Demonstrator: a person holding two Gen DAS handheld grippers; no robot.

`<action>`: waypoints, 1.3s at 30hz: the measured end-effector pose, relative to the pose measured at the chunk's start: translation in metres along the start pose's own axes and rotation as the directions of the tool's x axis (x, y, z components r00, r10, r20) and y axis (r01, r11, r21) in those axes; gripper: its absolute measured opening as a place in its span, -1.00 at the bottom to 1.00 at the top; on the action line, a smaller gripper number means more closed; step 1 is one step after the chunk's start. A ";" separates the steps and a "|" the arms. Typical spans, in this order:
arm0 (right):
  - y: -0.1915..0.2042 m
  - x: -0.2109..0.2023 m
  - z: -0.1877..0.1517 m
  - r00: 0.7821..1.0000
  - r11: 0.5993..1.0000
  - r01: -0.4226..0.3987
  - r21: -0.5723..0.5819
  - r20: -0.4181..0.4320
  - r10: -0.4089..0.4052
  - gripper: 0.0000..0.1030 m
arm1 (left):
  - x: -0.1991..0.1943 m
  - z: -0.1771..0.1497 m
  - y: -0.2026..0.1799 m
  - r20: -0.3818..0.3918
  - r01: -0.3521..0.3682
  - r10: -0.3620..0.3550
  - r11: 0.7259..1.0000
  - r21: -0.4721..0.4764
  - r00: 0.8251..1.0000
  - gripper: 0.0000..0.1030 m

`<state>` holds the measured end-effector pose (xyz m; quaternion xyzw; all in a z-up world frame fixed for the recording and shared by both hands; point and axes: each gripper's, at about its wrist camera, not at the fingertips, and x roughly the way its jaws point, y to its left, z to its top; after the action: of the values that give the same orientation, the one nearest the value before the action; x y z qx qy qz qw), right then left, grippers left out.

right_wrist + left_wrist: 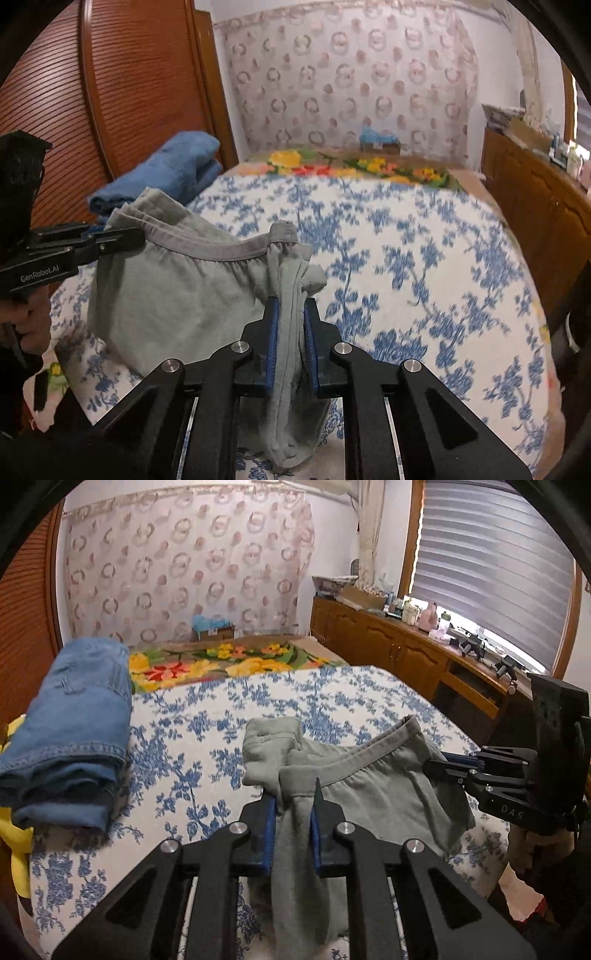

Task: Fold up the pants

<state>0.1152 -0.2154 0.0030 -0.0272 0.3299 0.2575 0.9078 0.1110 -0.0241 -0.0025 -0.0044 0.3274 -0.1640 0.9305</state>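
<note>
Below clamped waistband (373, 755), legs probably hidden

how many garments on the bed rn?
2. Grey pants at the near edge, pinched by both hand-held grippers; folded blue jeans at the bed's left side. The yellow fabric beneath may be another.

Black tongs (293, 805) with blue pads (272, 343), silver screws, white "GenRobot.AI" lettering.
</note>
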 end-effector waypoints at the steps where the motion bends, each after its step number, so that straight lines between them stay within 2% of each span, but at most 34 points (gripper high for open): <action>1: 0.001 -0.003 0.002 1.000 1.000 0.003 -0.005 0.011 -0.003 -0.79 | -0.003 0.002 -0.001 0.010 -0.003 0.003 1.000 0.005 1.000 -0.76; 11: 0.010 -0.019 0.029 0.996 0.998 0.018 -0.055 0.083 -0.013 -0.80 | -0.029 0.019 -0.007 0.087 -0.026 0.023 0.999 0.025 0.996 -0.76; 23: 0.011 -0.005 0.045 0.995 0.997 0.007 -0.081 0.096 0.000 -0.80 | -0.025 0.023 0.010 0.103 -0.043 0.042 0.999 0.011 0.994 -0.76; 32: 0.026 0.008 0.090 0.992 0.988 -0.022 -0.153 0.123 0.041 -0.80 | -0.037 0.039 0.031 0.145 -0.077 0.078 0.997 -0.012 0.986 -0.76; 39: 0.042 0.023 0.124 0.984 0.979 -0.049 -0.199 0.161 0.082 -0.80 | -0.051 0.058 0.053 0.198 -0.115 0.118 0.993 -0.026 0.973 -0.76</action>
<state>0.1819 -0.1415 0.0912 -0.0830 0.2259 0.3195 0.9165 0.1254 0.0361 0.0679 -0.0082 0.2337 -0.1055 0.9665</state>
